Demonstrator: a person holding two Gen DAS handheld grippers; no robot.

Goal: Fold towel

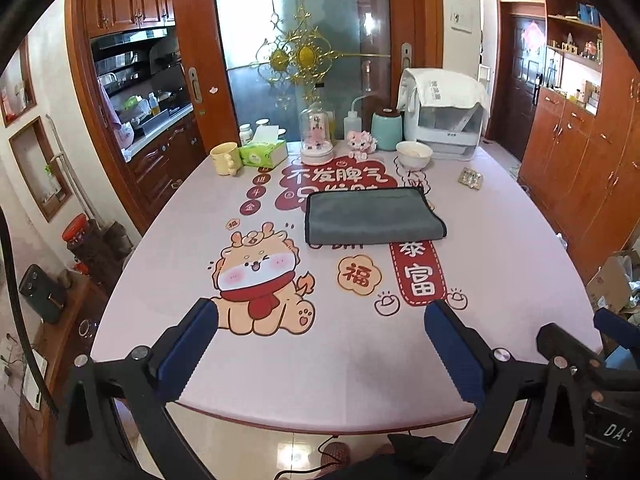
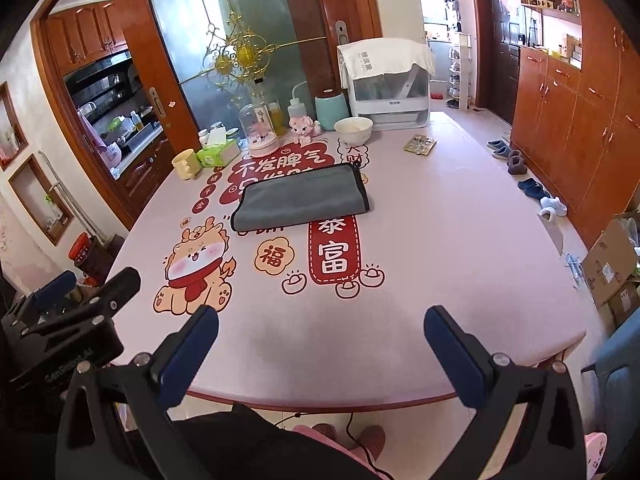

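Pink table (image 1: 500,264) with cartoon prints, carrying everything. Grey towel (image 1: 374,216), folded flat near the table's middle, toward the far edge; long axis running left to right, parallel to the near edge. Left gripper (image 1: 320,320) spread wide, empty, above the near edge. Right gripper (image 2: 320,320) likewise spread, empty. White bowl (image 1: 414,155) beyond the towel.

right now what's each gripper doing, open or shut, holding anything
Left gripper: open, holding nothing, above the near table edge.
Right gripper: open, holding nothing, short of the grey towel.
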